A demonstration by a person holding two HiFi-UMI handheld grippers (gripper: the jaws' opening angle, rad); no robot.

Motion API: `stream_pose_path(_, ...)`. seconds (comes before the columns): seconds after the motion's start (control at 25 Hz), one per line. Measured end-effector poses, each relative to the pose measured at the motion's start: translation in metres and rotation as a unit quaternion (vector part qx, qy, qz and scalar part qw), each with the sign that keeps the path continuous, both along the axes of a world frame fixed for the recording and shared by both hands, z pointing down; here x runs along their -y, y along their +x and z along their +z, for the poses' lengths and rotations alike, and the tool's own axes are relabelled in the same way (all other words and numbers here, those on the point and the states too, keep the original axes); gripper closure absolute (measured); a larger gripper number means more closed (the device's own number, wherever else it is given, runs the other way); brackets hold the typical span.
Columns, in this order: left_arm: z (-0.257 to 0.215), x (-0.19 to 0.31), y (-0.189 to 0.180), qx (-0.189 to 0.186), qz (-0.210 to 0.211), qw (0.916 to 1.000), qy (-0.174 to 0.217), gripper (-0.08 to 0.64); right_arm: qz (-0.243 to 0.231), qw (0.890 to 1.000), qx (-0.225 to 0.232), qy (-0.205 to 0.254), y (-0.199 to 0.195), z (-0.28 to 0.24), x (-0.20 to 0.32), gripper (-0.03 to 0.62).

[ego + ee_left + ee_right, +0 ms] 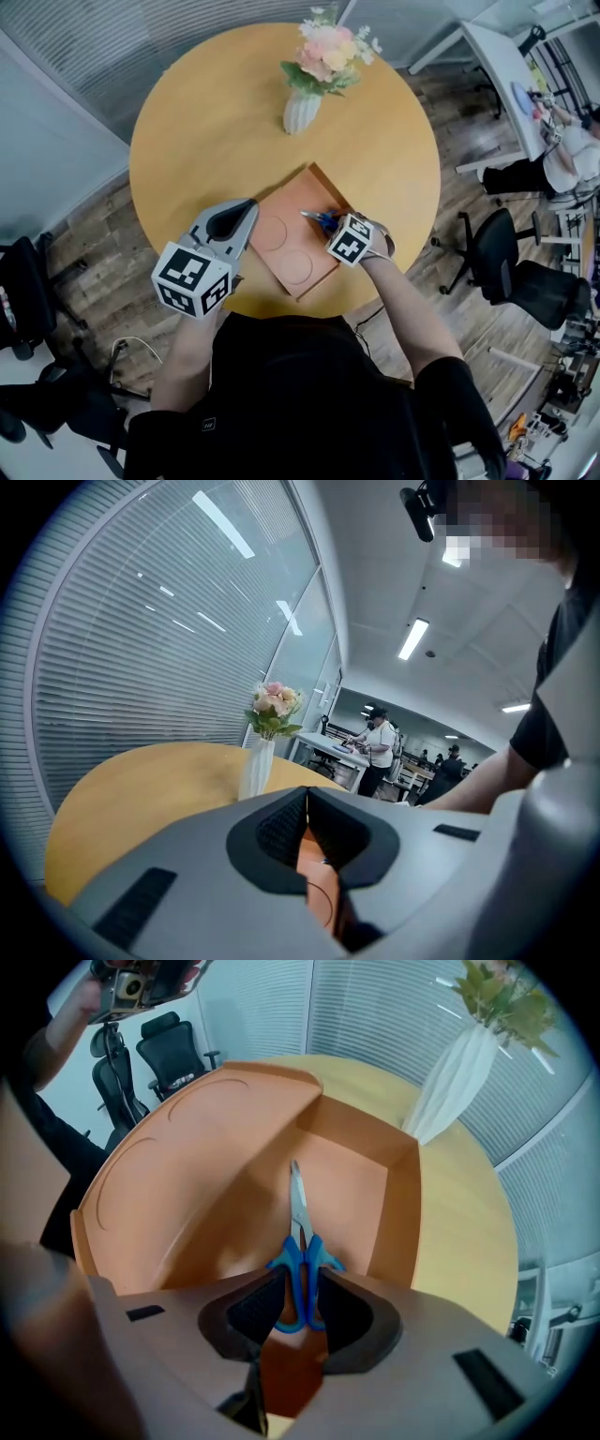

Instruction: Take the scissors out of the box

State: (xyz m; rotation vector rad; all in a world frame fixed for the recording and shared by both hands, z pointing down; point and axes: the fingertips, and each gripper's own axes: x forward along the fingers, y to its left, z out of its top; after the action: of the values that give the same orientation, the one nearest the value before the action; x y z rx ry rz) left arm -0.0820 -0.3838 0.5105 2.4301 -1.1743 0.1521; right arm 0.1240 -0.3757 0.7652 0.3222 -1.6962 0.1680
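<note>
Scissors [299, 1241] with blue handles are clamped by those handles in the right gripper [300, 1299], blades pointing into the open orange box [178, 1185] on a round table [206, 122]. The left gripper [307, 801] has its jaws together and empty, at the box's left edge.

The head view is looking steeply down on the table [202, 122]; both gripper views are looking low across it, sharing the vase [302, 111].

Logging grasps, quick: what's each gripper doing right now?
Left gripper: closed on the box lid.
Right gripper: closed on the scissors.
</note>
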Motion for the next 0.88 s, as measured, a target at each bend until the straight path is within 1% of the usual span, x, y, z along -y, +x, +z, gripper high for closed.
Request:
stream_pose_path(0.2, 0.005, -0.007, -0.012, 0.001, -0.009, 0.9999, -0.005, 0.546, -0.004, 1.000, -0.005, -0.016, -0.002, 0.004, 0.000, 0.483)
stream_pose_path(0.36, 0.009, -0.009, -0.015, -0.004, -0.012, 0.9999, -0.009, 0.546, 0.008, 1.000, -0.007, -0.028, -0.001, 0.005, 0.000, 0.488)
stream_pose_path(0.48, 0.007, -0.011, -0.015, -0.010, -0.008, 0.9999, -0.008, 0.546, 0.007, 1.000, -0.008, -0.017, -0.002, 0.006, 0.000, 0.489)
stream_pose_path(0.6, -0.004, -0.013, -0.012, -0.011, 0.005, 0.9999, 0.002, 0.546, 0.034, 0.999, -0.002, -0.009, 0.000, 0.003, 0.002, 0.491)
stream_pose_path(0.72, -0.017, -0.016, -0.012, -0.013, 0.020, 0.9996, 0.014, 0.546, 0.047, 0.999, 0.003, -0.001, -0.003, -0.011, -0.002, 0.492)
stream_pose_path(0.8, -0.025, -0.017, -0.011, -0.017, 0.029, 0.9992, 0.022, 0.546, 0.047, 0.999, 0.003, 0.009, -0.006, -0.023, -0.004, 0.494)
stream_pose_path(0.88, -0.033, -0.019, -0.008, -0.022, 0.041, 0.9985, 0.029, 0.546, 0.057, 0.998, 0.006, 0.022, -0.005, -0.035, -0.005, 0.494)
